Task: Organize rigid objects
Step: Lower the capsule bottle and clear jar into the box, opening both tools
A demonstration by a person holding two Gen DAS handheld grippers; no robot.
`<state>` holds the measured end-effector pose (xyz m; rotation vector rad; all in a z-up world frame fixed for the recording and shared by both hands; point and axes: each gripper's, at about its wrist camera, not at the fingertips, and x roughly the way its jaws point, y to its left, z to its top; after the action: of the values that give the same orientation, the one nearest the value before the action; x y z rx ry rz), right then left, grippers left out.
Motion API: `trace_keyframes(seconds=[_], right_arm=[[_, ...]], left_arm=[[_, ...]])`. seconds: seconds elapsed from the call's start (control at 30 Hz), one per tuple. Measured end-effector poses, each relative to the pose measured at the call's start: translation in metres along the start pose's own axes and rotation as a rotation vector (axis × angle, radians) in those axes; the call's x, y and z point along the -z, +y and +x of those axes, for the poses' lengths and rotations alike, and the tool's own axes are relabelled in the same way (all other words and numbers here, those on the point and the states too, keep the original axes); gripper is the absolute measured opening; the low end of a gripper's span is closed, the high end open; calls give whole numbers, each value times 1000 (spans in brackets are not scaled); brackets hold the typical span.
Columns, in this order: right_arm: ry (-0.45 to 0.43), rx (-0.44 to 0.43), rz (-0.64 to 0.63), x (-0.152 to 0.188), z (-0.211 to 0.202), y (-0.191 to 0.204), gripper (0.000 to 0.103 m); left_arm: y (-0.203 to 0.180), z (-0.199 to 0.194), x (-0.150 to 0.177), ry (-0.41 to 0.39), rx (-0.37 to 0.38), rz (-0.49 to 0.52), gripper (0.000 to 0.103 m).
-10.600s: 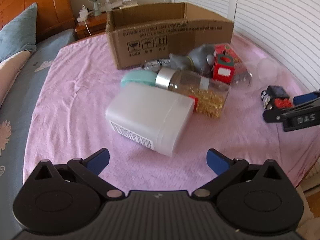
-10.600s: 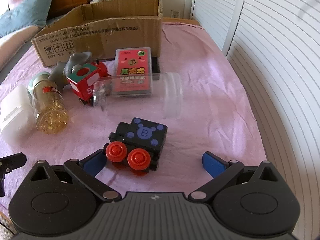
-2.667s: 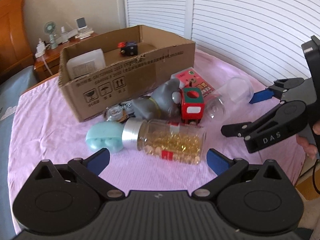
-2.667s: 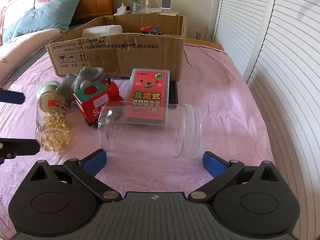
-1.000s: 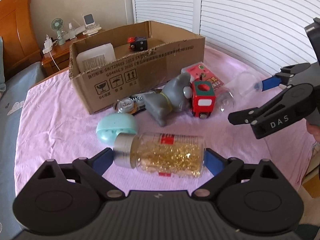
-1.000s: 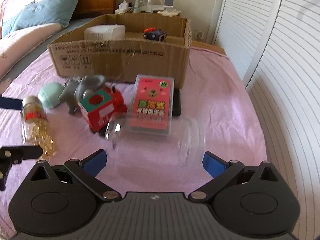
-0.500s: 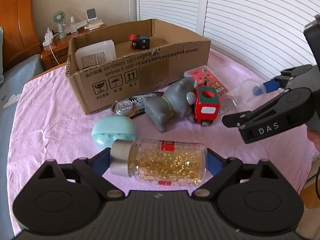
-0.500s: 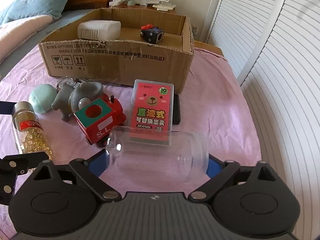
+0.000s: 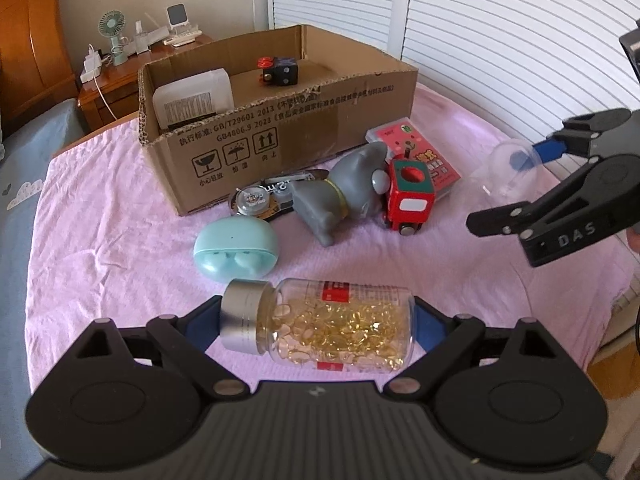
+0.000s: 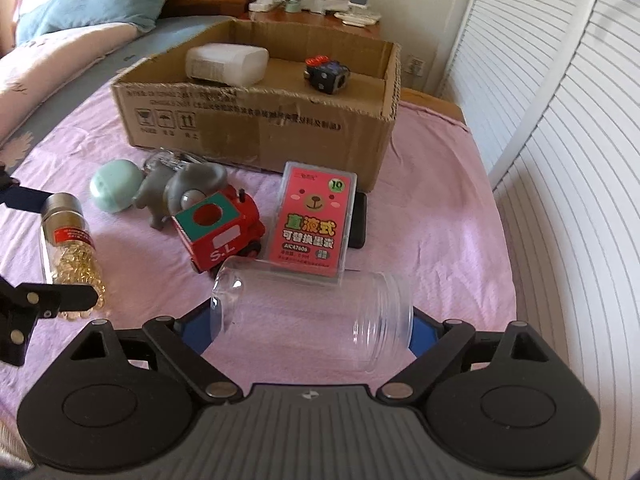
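**Two grippers, each clamped end to end on a bottle lying on its side**

On a bed spread with a pink cloth (image 9: 100, 216), a person holds a gripper in each hand. The left gripper (image 9: 316, 320) has its blue pads pressed against both ends of a capsule bottle (image 9: 320, 322): one on the silver cap at the left, one on the base at the right. The bottle lies sideways, long axis running left to right, near the viewer. It looks part-filled with golden capsules, so probably fairly light, stiff, and smooth enough to slip.

The right gripper (image 10: 312, 322) grips a clear empty jar (image 10: 312, 312) the same way, base to the left, threaded open mouth to the right. It appears very light and slick; squeezing end to end seems firmer than pinching its thin wall.

Farther off stands the cardboard box (image 9: 280, 128), already holding a white container (image 9: 192, 98) and a dark toy block (image 9: 280, 72). Between lie a red toy train (image 10: 218, 232), grey figurine (image 9: 340, 192), mint case (image 9: 236, 248) and pink card pack (image 10: 314, 224).
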<state>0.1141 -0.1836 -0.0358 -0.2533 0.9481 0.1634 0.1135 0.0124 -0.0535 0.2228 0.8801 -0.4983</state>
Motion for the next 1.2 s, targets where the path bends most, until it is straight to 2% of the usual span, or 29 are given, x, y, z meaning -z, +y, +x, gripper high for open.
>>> trace_keyframes(seconds=[0.2,0.43,0.6,0.77,0.97,1.2], right_arm=[[-38,-36,-36,-12,-20,-6,95],[-126,-56,-55,-34,-39,-12,95],[-163,-55,-48,-47,-42,-17,95],[-193,-66,-20,-54,-45,-24,95],[-197,-57,-17,-61,-41,-29,95],[-214,-50,-13,-70,-42,-31,95]], left_arm=[[9,-17,-19,-2,11,-1,94],[21,-34,-71,-101,-41,10,94],[36,-23,-117,-142,-80,-19,94],[50,2,-146,-147,-115,-62,94],[55,22,-150,-138,-143,-80,95],[48,-6,-129,-131,-163,-51,99]])
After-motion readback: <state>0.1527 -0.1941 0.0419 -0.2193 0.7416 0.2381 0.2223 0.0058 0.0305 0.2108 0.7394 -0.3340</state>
